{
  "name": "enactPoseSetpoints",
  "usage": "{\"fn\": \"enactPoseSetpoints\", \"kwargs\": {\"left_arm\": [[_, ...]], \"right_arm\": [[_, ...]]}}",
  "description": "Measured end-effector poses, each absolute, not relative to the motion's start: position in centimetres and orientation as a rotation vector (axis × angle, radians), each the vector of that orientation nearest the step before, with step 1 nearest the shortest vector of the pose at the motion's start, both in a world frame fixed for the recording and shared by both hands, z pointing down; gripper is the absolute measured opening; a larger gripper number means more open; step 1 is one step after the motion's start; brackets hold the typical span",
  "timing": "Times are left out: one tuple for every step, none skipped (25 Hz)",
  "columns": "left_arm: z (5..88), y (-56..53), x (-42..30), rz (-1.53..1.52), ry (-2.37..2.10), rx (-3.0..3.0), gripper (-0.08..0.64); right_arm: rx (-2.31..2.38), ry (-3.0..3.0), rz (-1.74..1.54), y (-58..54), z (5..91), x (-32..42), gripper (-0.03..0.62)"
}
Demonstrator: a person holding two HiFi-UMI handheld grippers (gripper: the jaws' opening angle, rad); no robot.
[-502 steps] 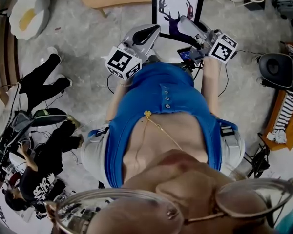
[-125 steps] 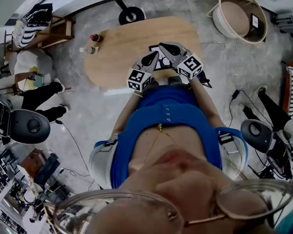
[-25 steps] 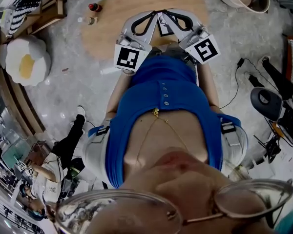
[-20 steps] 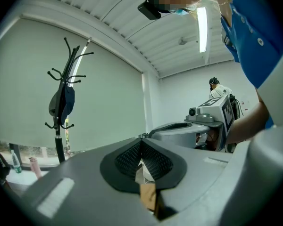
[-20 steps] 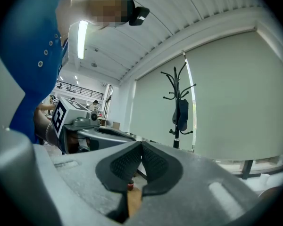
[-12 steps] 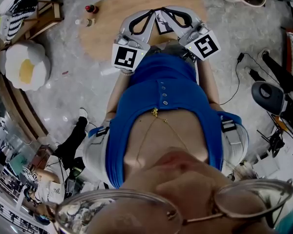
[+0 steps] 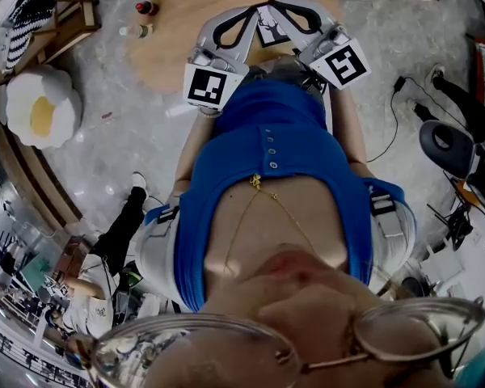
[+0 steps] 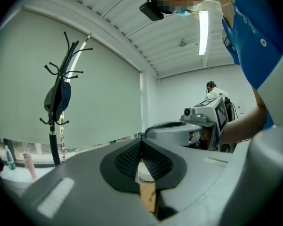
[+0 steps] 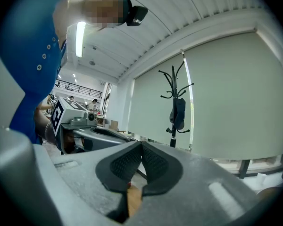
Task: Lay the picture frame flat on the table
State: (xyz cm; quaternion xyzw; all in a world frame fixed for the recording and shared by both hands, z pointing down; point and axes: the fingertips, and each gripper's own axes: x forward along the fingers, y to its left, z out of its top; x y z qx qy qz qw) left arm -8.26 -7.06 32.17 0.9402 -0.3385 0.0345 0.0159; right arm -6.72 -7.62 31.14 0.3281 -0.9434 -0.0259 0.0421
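The picture frame (image 7: 272, 31), black-edged with a dark deer print, lies on the wooden table (image 7: 178, 51) at the top of the head view. It shows between my two grippers. My left gripper (image 7: 255, 10) reaches over its left side and my right gripper (image 7: 270, 4) over its right, so the two tips almost meet above its far edge. In the left gripper view my left gripper (image 8: 141, 141) is shut with nothing between its pads. The right gripper (image 9: 141, 144) in its own view is shut and empty too. Neither gripper view shows the frame.
Two small bottles (image 7: 141, 18) stand at the table's left end. An egg-shaped cushion (image 7: 34, 107) lies on the floor to the left, and a person (image 7: 89, 285) sits at lower left. A coat stand (image 8: 60, 100) rises beyond the table.
Over the last second both grippers stay shut over the frame and only the view drifts a little. Twenty seconds ago the frame was over the grey floor, not the table.
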Motion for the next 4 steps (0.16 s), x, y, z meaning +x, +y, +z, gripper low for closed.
{"fn": "enactPoseSetpoints", "kwargs": {"left_arm": [[32.19, -7.04, -8.18, 0.107, -1.05, 2.925, 0.002], [32.22, -7.04, -8.12, 0.106, -1.048, 2.927, 0.002], [32.26, -7.04, -8.07, 0.105, -1.047, 2.928, 0.002], [32.31, -7.04, -8.04, 0.103, -1.045, 2.929, 0.002]], "right_arm": [[1.009, -2.888, -0.078, -7.67, 31.1, -6.57, 0.002], [1.015, -2.891, -0.076, -7.73, 31.09, -6.44, 0.002], [1.02, -2.893, -0.074, -7.81, 31.1, -6.32, 0.002], [1.024, -2.895, -0.072, -7.89, 31.13, -6.21, 0.002]]}}
